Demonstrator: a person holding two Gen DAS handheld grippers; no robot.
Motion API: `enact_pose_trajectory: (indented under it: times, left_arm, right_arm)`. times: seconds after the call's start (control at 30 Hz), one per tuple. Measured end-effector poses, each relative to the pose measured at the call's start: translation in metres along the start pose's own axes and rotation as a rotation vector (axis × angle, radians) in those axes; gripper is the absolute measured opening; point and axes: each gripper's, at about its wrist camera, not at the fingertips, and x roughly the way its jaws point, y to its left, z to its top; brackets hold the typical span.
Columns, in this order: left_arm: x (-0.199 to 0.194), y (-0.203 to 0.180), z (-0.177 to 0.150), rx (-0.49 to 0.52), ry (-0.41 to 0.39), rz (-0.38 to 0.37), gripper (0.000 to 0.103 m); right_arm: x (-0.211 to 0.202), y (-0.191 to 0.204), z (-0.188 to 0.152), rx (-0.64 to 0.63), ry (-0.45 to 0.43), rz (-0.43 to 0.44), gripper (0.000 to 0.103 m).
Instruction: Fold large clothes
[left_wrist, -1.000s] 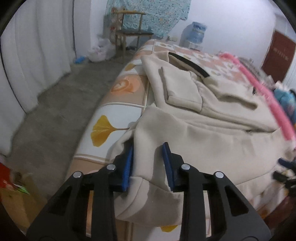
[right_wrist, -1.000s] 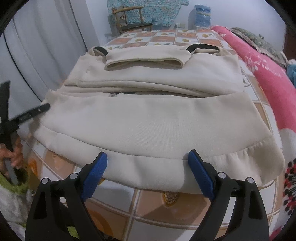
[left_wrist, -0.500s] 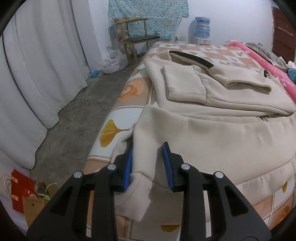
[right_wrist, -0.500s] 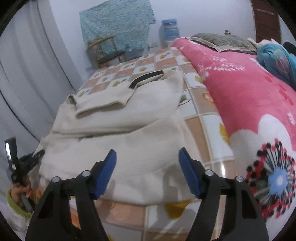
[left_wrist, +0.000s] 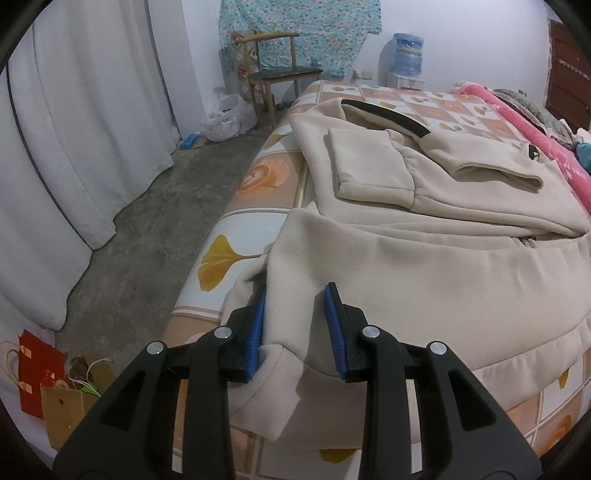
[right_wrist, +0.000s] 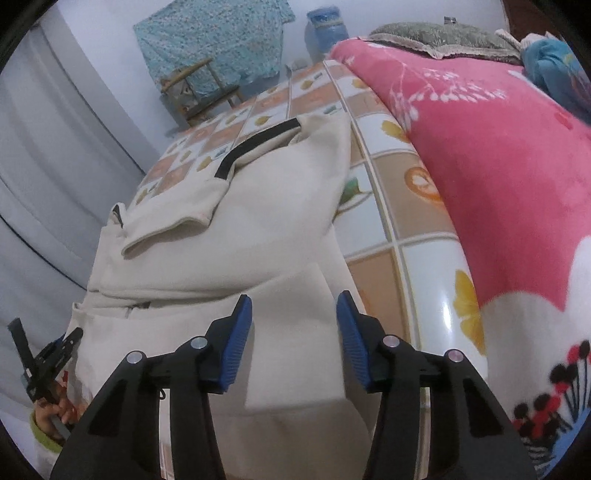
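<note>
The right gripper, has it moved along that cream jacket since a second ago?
Yes. The right gripper has slid along the cream jacket hem toward the pink blanket, from mid-hem to the corner, jaws closing around it.

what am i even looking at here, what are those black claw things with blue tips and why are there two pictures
Those are two hand-held grippers, one in each of a person's hands. No robot is involved. Each carries a wide-angle camera looking forward along its two fingers, so you get one picture per gripper.

The left picture comes from the left gripper. Its blue pads are closed on a bunched corner of the hem of a cream jacket, near the edge of a bed with a tiled leaf-pattern cover.

The right picture comes from the right gripper. It is over the opposite corner of the same jacket, and its jaws are closing with the cloth between them, but the pads do not look pressed on it yet. A pink blanket lies beside the jacket, and the other gripper shows at that picture's left edge.

The jacket's sleeves are already folded across it.
</note>
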Motion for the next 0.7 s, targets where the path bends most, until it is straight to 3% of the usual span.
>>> enact_pose_trajectory:
  times: [0.2,0.6,0.7]
  left_arm:
    - [0.0,0.0,0.0,0.001,0.001,-0.001,0.03]
    - [-0.001,0.002,-0.002,-0.022,0.0,-0.013,0.03]
    - [-0.001,0.002,-0.002,-0.012,-0.002,-0.007,0.03]
  right_arm:
    - [-0.01,-0.007,-0.008,0.016,0.015,0.022,0.047]
    - [0.011,0.0,0.002,-0.007,0.066,0.027,0.047]
    - [0.005,0.006,-0.006,-0.041,0.078,0.002,0.039]
